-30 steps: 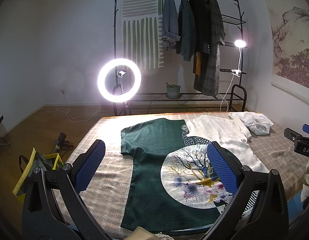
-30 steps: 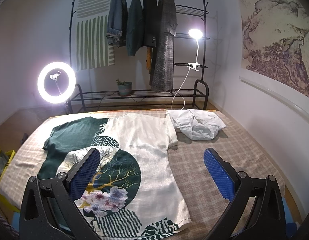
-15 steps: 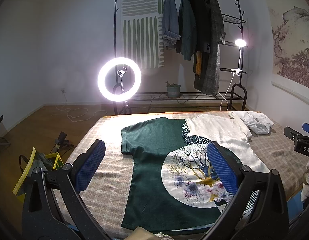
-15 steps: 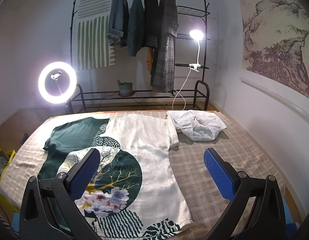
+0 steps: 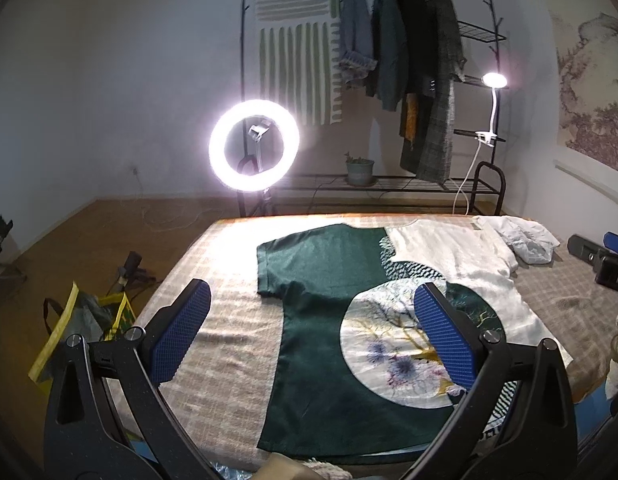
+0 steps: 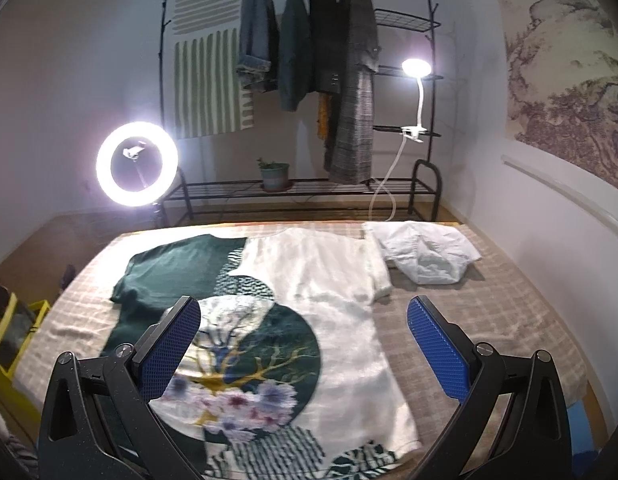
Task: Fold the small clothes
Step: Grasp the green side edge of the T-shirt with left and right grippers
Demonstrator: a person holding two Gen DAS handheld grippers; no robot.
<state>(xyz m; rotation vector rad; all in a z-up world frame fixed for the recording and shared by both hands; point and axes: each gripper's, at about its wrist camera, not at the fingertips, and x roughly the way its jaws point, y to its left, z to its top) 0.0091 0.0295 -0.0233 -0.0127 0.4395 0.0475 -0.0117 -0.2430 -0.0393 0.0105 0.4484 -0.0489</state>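
Across the middle of both frames the T-shirt lies flat on the bed. We hover, left gripper and right gripper spread wide, empty. No fold begun; next we likely pinch a sleeve edge.

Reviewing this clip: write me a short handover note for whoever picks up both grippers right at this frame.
Left gripper: open, empty, held above the bed over the green side of the T-shirt.
Right gripper: open, empty, held over the white side of the T-shirt.
Things: the T-shirt lies spread flat, print up, sleeves out, collar at the far edge. A crumpled white garment sits just past its right sleeve; whether they touch is unclear.
Done: shirt laid out; no fold shows.
Left: fold the T-shirt, probably sleeves and sides in first, then the white garment.
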